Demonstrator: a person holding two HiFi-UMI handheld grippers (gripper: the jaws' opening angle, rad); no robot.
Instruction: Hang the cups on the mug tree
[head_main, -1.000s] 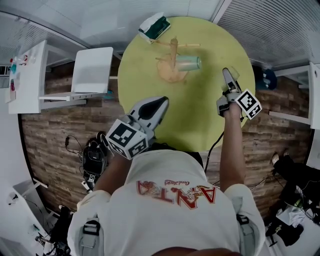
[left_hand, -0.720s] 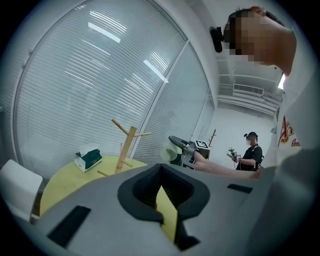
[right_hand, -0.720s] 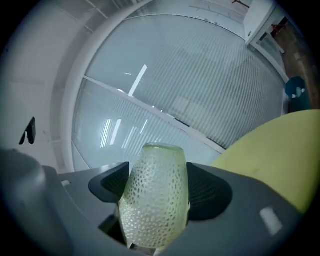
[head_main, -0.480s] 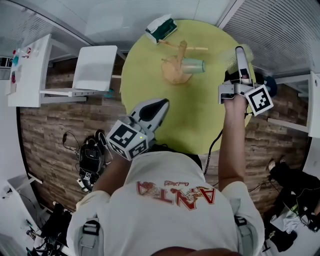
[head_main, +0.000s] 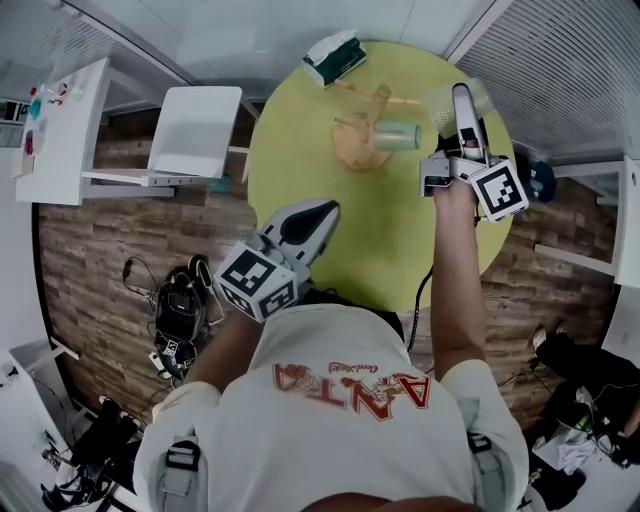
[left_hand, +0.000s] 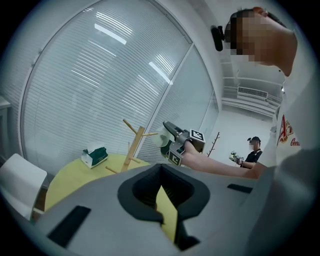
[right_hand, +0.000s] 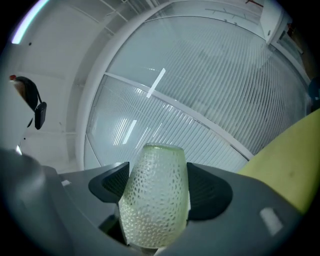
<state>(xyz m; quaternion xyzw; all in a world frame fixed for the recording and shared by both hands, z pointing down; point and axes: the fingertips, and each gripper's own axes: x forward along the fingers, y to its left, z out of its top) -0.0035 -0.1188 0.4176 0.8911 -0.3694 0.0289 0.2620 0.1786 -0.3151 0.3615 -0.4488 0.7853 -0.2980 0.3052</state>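
A wooden mug tree (head_main: 362, 128) stands at the far middle of the round yellow table (head_main: 300, 140), with one greenish cup (head_main: 398, 135) lying sideways on a peg on its right side. My right gripper (head_main: 460, 93) is raised just right of the tree and is shut on a pale, dimpled glass cup (right_hand: 155, 195), which also shows at the gripper's tip as a cup (head_main: 443, 104) in the head view. My left gripper (head_main: 327, 207) hovers over the table's near edge, shut and holding nothing. From it, the mug tree (left_hand: 131, 149) and the right gripper (left_hand: 178, 142) appear ahead.
A green and white tissue box (head_main: 335, 56) lies at the table's far edge. A white chair (head_main: 193, 132) stands to the left of the table, with a white side table (head_main: 62, 140) beyond it. Cables and gear (head_main: 184, 312) lie on the wooden floor. A distant person (left_hand: 253, 150) stands across the room.
My right gripper has risen and travelled from the table's near right toward the far right, ending close beside the mug tree with the cup in it. The left gripper has stayed put.
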